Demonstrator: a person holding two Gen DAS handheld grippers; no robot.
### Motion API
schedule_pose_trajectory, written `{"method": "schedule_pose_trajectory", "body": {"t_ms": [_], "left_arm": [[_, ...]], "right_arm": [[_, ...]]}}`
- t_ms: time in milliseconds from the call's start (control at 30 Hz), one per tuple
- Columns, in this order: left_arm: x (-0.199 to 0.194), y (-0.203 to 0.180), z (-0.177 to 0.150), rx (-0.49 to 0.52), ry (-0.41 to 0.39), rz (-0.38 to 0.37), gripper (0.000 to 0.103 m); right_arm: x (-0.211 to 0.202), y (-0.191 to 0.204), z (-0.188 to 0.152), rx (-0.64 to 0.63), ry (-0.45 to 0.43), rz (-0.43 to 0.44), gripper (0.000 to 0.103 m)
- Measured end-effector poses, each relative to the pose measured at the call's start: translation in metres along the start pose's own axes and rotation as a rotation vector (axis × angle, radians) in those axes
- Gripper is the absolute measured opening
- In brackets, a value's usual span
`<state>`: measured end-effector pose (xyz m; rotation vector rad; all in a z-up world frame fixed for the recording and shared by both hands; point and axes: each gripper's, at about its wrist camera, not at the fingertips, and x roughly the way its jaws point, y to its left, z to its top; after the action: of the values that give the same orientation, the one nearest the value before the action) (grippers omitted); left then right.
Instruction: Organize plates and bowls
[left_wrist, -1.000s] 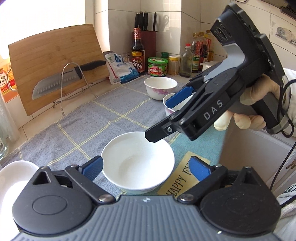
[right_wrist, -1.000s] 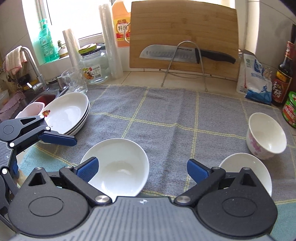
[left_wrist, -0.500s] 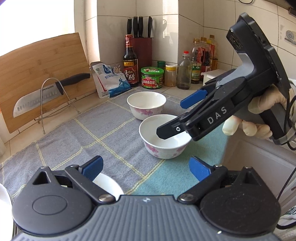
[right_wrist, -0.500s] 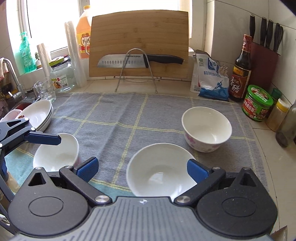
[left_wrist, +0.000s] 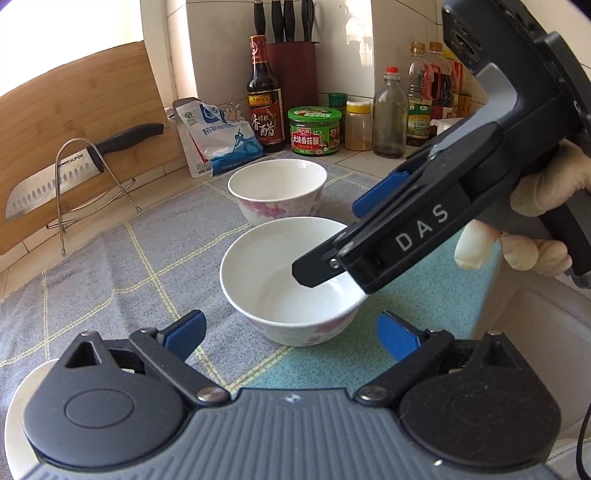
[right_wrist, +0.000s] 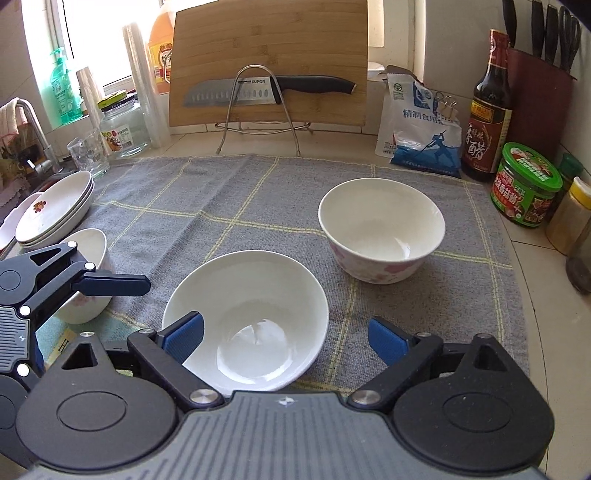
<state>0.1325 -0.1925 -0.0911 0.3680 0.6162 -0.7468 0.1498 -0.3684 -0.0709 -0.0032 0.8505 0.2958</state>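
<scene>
A white bowl with pink flowers (left_wrist: 280, 291) (right_wrist: 251, 317) stands on the grey checked cloth (right_wrist: 258, 206). My right gripper (right_wrist: 286, 338) (left_wrist: 336, 236) hovers over it. Its jaws are closing, one finger over the hollow and the other outside the rim, and neither pad presses on it. A second flowered bowl (left_wrist: 277, 192) (right_wrist: 380, 229) stands just behind. My left gripper (left_wrist: 291, 336) is wide and closing slightly, with nothing held, and the near bowl lies just ahead of its tips. A third bowl (right_wrist: 90, 247) sits behind the left gripper's finger (right_wrist: 110, 286). Stacked plates (right_wrist: 55, 210) lie far left.
A bamboo cutting board (right_wrist: 269, 55) and a knife on a wire rack (right_wrist: 258, 92) stand at the back. A salt bag (right_wrist: 417, 125), vinegar bottle (right_wrist: 489, 110), green-lidded jar (right_wrist: 524, 184) and knife block (left_wrist: 291, 59) line the right side. A gloved hand (left_wrist: 535, 221) holds the right gripper.
Both views have swung right, from the leftmost bowl and plates to the two flowered bowls. The right gripper came down over the near bowl and its jaws narrowed.
</scene>
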Motion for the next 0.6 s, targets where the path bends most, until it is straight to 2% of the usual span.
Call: {"method": "schedule_pose_trajectory", "body": {"t_ms": [233,333,600], "left_arm": [[0.018,-0.003,0.0,-0.019,0.005,0.022,0.09],[0.019,-0.005,0.0,-0.02,0.001,0.029,0.09],[0.022,-0.005,0.003,-0.024,-0.004,0.026,0.086]], "right_arm": [[0.012,-0.009,0.006,-0.027,0.022,0.068,0.078],[0.015,-0.014,0.008,-0.024,0.028,0.095,0.072],[0.02,-0.017,0.01,-0.022,0.044,0.139,0.063]]}}
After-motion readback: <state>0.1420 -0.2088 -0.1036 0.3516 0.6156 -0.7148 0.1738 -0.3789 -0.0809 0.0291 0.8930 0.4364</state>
